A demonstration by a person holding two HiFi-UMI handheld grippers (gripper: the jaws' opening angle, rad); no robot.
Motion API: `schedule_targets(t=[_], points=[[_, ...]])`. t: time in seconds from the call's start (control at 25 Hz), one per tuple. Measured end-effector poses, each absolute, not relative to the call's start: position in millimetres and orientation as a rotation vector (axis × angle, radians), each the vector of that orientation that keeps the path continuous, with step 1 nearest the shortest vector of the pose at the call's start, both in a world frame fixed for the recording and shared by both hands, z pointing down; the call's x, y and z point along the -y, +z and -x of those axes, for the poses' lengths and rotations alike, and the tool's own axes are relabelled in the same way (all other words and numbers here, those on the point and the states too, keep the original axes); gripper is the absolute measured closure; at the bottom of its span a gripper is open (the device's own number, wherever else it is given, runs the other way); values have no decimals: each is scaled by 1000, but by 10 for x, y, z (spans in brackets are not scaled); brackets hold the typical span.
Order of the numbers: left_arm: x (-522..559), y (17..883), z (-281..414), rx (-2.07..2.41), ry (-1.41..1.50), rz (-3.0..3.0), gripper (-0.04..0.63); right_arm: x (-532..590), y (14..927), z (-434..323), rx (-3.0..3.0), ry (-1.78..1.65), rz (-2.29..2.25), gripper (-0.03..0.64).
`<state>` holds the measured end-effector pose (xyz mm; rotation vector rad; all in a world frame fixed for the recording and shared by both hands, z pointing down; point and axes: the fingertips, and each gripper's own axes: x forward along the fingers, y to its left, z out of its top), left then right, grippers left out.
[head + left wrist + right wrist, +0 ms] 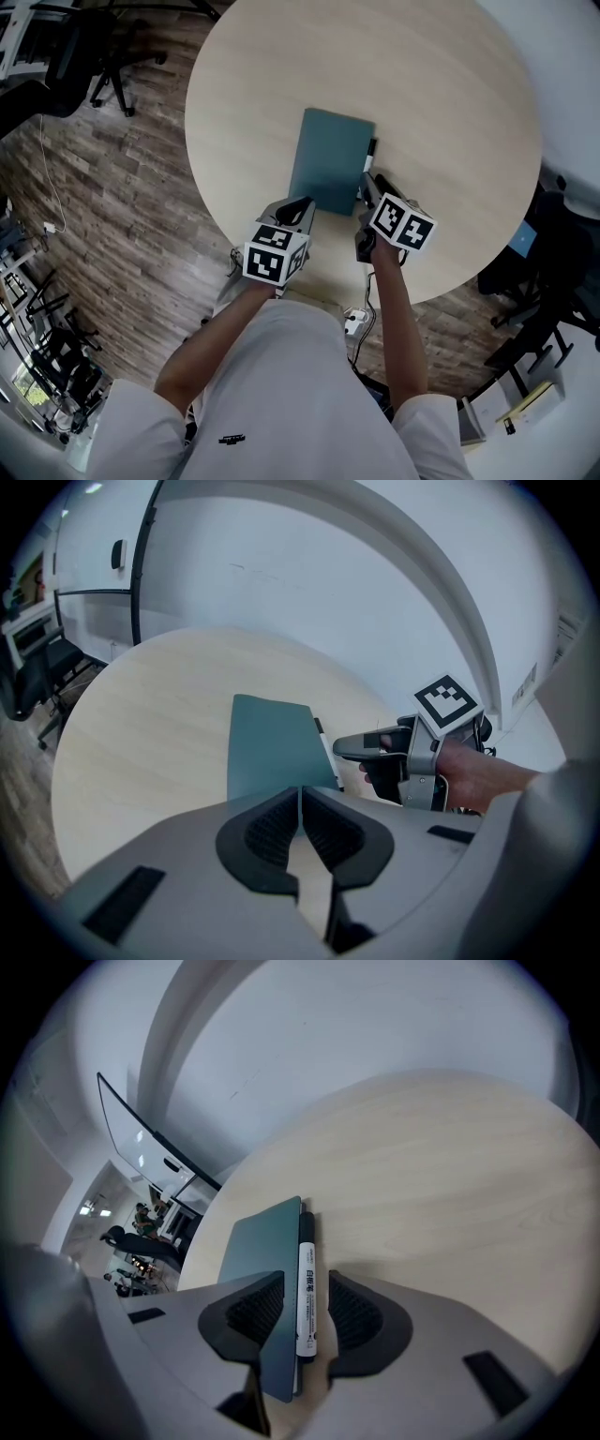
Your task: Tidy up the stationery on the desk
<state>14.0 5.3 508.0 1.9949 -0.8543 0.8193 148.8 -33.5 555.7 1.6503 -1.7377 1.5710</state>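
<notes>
A closed teal notebook (330, 159) with a plain cover lies on the round table (441, 112), towards the person's edge. A marker (306, 1288) rests on the tabletop flush against the notebook's right long edge; its barrel is white with a line of print, and both ends are black. The right gripper (367, 183) has its jaws spread to either side of the marker and the notebook's edge, with a gap showing between the right pad and the barrel. The left gripper (300, 803) is pressed together on nothing, just off the notebook's near corner. The tabletop is pale wood grain (otherwise bare). Below it is a dark plank floor (112, 187), with a black office chair (84, 47) off to the left and a curved white wall (328, 574) behind.
</notes>
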Motion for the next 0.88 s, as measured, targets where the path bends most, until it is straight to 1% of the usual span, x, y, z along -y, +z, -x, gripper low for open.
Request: schedule_targets(t=[0.2,0.44,0.56,0.64,0.76,0.88], points=[[-87,4837,-31,851,782,-2018,565,211,5240,-1387,1743,1564,-1693,468],[-207,4371,56,821,725,-2070,565,-116,4645,-1262,1751,1469,-1756,468],[-311,4020,203,793,704,-2123,565,-301,4238,-1059,1776,1399,-1785,469],[-422,3839,349,777,707,-2152,565,-448,4002,-863,1797,1346,-1806,488],[-660,3630,601,764,723,-2173,565,-763,3718,-520,1817,1292,-1816,495],[-820,3484,779,747,728,-2204,565,-1005,3457,-341,1822,1233,-1899,509]])
